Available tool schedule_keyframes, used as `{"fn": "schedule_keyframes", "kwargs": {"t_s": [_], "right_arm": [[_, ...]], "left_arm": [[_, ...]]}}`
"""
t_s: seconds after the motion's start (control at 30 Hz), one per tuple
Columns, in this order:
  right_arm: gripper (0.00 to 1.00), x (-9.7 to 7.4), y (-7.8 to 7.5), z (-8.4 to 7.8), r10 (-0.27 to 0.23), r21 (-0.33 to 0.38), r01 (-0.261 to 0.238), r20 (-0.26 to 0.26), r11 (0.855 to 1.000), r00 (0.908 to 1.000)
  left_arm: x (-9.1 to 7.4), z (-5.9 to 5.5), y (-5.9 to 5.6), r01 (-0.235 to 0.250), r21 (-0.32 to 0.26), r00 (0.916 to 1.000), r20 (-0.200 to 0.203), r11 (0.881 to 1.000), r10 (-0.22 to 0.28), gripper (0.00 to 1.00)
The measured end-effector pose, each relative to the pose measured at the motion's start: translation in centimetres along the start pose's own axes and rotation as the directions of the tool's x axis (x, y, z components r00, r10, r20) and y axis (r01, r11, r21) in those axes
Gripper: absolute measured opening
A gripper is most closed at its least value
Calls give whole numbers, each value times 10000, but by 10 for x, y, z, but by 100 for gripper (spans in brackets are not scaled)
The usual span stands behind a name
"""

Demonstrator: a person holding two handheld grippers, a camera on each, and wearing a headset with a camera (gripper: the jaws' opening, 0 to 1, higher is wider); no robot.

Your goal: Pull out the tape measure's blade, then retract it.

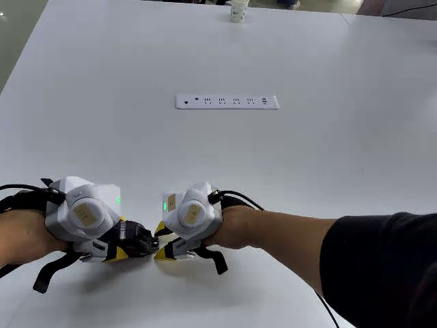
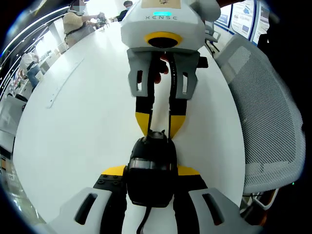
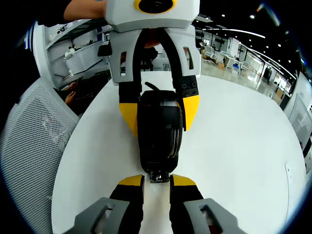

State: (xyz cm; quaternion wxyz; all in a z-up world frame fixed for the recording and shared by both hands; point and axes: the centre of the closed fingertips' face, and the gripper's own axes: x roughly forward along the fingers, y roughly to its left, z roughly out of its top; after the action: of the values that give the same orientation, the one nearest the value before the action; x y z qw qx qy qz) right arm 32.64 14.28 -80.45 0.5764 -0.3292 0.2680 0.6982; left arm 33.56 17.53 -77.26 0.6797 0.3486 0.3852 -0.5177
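Observation:
A black tape measure (image 1: 141, 239) lies low over the white table (image 1: 307, 157), between two grippers that face each other. My left gripper (image 1: 131, 240) is shut on its case (image 2: 151, 161), one yellow pad on each side. In the right gripper view the case (image 3: 158, 131) sits straight ahead, with the blade's end hook (image 3: 158, 176) between my right gripper's (image 3: 157, 182) narrow-set yellow fingertips. From the left gripper view, the right gripper (image 2: 160, 126) closes around the tape measure's front end. No length of blade shows outside the case.
A white power strip (image 1: 227, 102) lies mid-table and a paper cup (image 1: 239, 10) stands at the far edge. A grey mesh chair (image 2: 273, 112) stands beside the table's edge. A black cable (image 1: 321, 301) runs under the right forearm.

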Motion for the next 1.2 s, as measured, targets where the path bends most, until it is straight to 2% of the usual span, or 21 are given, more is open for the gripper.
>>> {"fn": "schedule_keyframes", "kwargs": {"t_s": [0.1, 0.3, 0.53, 0.57, 0.6, 0.7, 0.87, 1.07, 1.17, 1.2], "right_arm": [[13, 1, -2, 1, 55, 35, -55, -17, 10000, 10000], [12, 5, -2, 1, 103, 87, -101, -310, 9999, 9995], [10, 3, -3, 0, 95, 109, -94, -22, 9999, 10000], [10, 3, -2, 0, 134, 518, -142, 154, 9986, 9998], [10, 2, -2, -1, 191, 565, -201, 182, 9982, 9997], [9, 3, -2, -1, 192, 378, -194, 58, 9991, 9998], [9, -1, -2, -5, 214, 282, -212, -83, 9994, 9997], [10, -4, -3, -10, 173, 371, -169, -109, 9992, 9998], [11, -4, -2, -9, 199, 849, -189, -106, 9962, 9997], [11, -4, -3, -8, 208, 767, -195, -165, 9969, 9996]], "left_arm": [[0, 0, 0, -13, 3, 10000, 27, 10000, 13, 31], [2, -1, 2, 34, 19, 9999, 104, 10000, -34, 31], [3, -1, 1, 37, -16, 9999, 99, 10000, -37, 31], [3, -1, 1, 46, -18, 9999, 115, 10000, -46, 31], [3, -1, 1, 61, -4, 9999, 140, 10000, -61, 31], [3, -1, 2, 122, -66, 9995, 294, 9999, -120, 30], [4, 0, 2, 172, -53, 9997, 191, 9998, -171, 30], [4, 0, 2, 182, -100, 9996, 222, 9998, -180, 30], [4, 1, 1, 179, -100, 9996, 213, 9998, -177, 31], [4, 1, 1, 183, -88, 9996, 211, 9998, -181, 31]]}}
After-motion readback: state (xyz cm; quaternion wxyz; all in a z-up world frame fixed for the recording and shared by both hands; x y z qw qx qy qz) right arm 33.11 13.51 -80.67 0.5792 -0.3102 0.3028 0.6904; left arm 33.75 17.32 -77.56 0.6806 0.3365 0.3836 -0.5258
